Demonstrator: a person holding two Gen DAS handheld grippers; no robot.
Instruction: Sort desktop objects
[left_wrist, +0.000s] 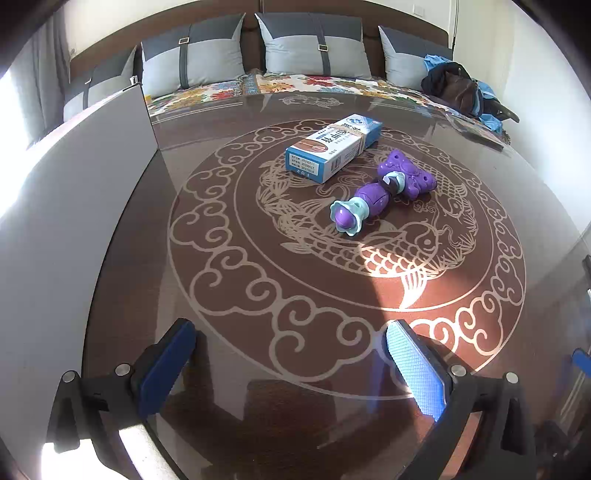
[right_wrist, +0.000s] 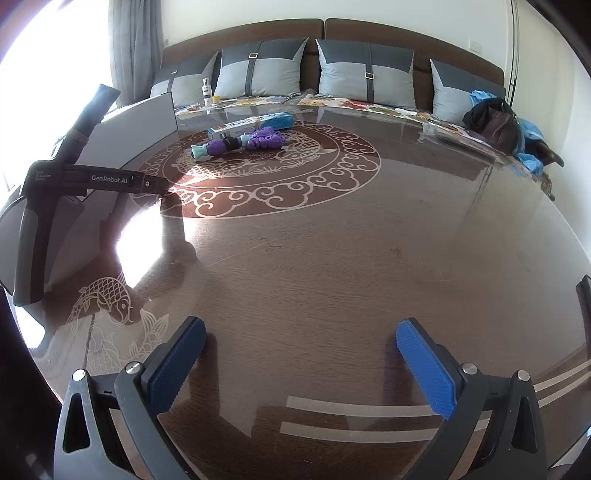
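Step in hand: approach, judged from both claws empty and nothing yet lifted.
Left gripper (left_wrist: 291, 354): released, jaws spread wide, low over the table (left_wrist: 258, 369), pointed toward the two items, well short of them.
Right gripper (right_wrist: 301, 345): released too, jaws wide apart, nothing between them; hovering over bare wood far from the items.
Blue box (left_wrist: 334, 146): lying flat near the middle of the round fish pattern, long side running away from the left claw; also seen in the right view (right_wrist: 251, 123), behind the toy.
Purple toy (left_wrist: 384, 190): lying on its side just beside the box, on the right of it, pale blue flower-shaped end toward the camera; touching the box or not, cannot tell.
Grey board (left_wrist: 92, 177): standing at the table's left edge; possibly a bin wall, unclear.
Small bottle (right_wrist: 207, 90): far edge, near the cushions.
Next move, as a guess: reach forward with the left claw, centre the jaws across the toy's narrow waist or the box's short width, then close.
Caution: glossy glass top, so items likely to slide if nudged.
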